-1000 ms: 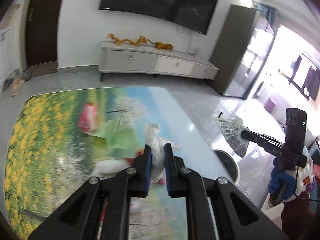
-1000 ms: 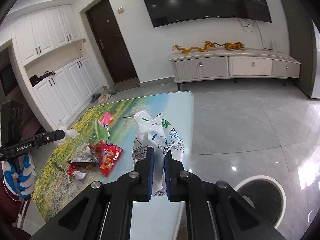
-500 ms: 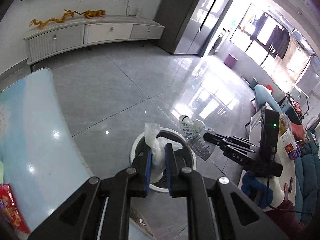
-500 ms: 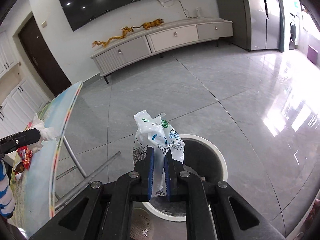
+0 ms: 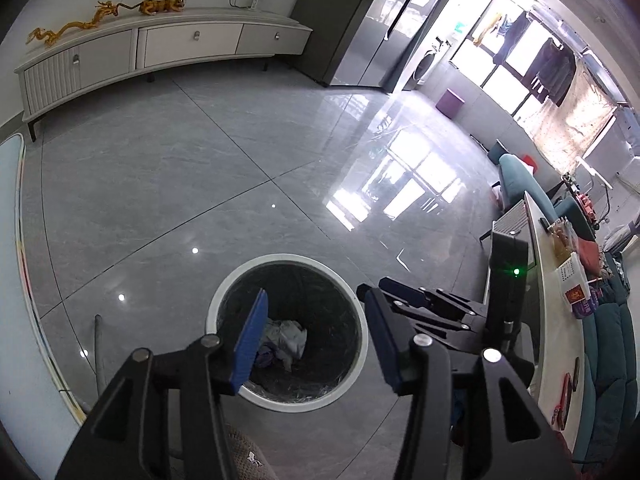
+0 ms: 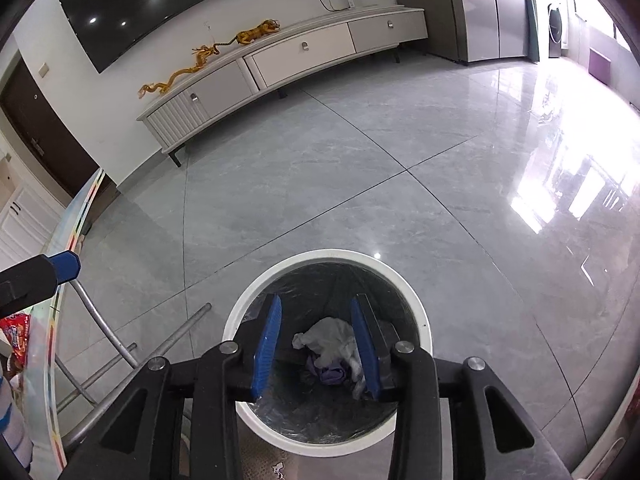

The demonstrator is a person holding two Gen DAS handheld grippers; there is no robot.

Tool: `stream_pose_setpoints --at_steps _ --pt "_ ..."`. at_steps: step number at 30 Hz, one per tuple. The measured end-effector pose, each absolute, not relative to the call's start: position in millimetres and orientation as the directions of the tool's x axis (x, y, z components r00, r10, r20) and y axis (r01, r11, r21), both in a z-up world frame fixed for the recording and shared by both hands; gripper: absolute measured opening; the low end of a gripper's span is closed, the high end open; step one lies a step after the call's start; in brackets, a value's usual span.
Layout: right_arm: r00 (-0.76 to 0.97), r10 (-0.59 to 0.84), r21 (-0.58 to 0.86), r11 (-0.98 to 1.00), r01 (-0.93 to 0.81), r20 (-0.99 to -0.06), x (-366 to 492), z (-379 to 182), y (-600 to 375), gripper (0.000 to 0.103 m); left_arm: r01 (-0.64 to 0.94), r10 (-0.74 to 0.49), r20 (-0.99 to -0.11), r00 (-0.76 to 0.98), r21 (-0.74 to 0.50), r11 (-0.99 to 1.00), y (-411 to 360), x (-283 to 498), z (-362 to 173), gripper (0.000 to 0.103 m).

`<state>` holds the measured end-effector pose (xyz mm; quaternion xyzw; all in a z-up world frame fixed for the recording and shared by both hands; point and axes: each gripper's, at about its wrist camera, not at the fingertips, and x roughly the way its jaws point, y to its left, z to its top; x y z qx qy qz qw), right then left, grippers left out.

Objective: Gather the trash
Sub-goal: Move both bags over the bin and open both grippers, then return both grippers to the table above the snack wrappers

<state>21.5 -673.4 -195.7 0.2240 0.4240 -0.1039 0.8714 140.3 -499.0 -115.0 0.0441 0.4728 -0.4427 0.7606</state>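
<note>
Both wrist views look steeply down, sharing the white-rimmed bin (image 5: 224,286) (image 6: 256,284) close below.

Low white cabinet (image 5: 160,46), teal sofa (image 5: 612,340)

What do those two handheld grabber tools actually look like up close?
Both are matt black plastic. The left gripper and the right gripper each end in two fingers faced with flat blue pads, hinged on linkage bars with round silver bolts at the joints. In the left view, the right one carries a black box with a small green light.
</note>
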Motion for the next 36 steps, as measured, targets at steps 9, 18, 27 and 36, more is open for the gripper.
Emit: stream_pose_setpoints --at_steps 9,18,27,36 --pt "0.698 0.009 0.26 0.931 0.255 -0.716 9 -135 -621 0.035 0.682 -0.559 -0.707 0.433 -0.148 0.716 -420 114 -65 0.049" --pt "0.766 0.077 0.243 0.964 0.105 -0.638 2 -73 -551 0.035 0.542 -0.415 -0.637 0.65 0.006 0.84 -303 89 -31 0.049" --pt "0.784 0.148 0.201 0.979 -0.03 -0.603 4 -34 -477 0.04 0.375 -0.305 -0.603 0.737 -0.01 0.927 -165 79 -24 0.049" --pt "0.746 0.262 0.199 0.964 -0.175 -0.613 29 -28 -402 0.04 0.247 -0.187 -0.684 0.705 -0.01 0.969 -38 67 -64 0.049"
